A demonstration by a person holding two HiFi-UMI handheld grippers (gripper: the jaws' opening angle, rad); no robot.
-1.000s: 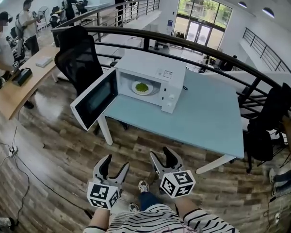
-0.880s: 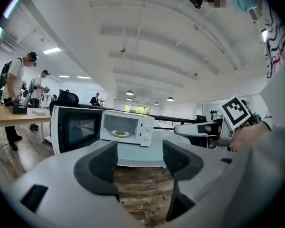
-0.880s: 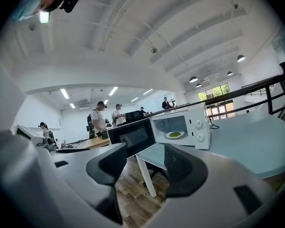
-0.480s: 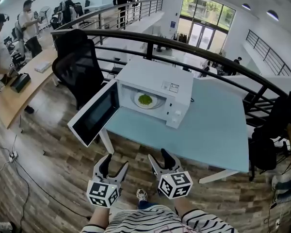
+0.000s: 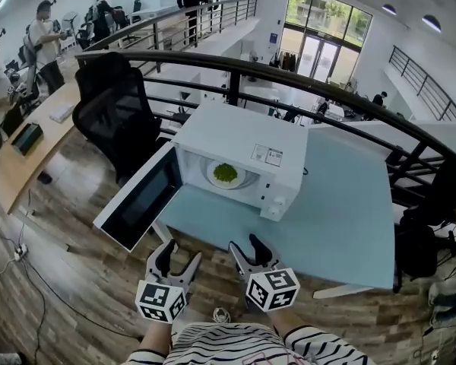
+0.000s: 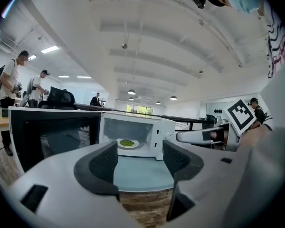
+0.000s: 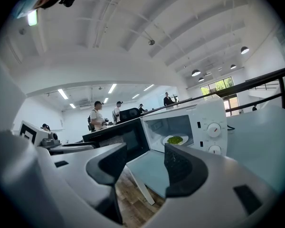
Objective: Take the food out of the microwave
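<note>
A white microwave (image 5: 239, 147) stands on a pale blue table (image 5: 342, 204) with its door (image 5: 133, 200) swung wide to the left. Inside it lies a white plate of green food (image 5: 226, 173), also seen in the left gripper view as a plate (image 6: 127, 143) and in the right gripper view as a plate (image 7: 175, 139). My left gripper (image 5: 177, 261) and right gripper (image 5: 246, 251) hover side by side short of the table's near edge. Both stand open with nothing between their fingers.
A black office chair (image 5: 118, 120) stands behind the open door. A black railing (image 5: 304, 74) curves behind the table. Several people stand by a wooden desk (image 5: 19, 154) at the far left. Wooden floor (image 5: 68, 280) lies below me.
The view has drawn closer to the microwave and table, which now fill more of the frame. Both grippers keep their pose, open and side by side.
</note>
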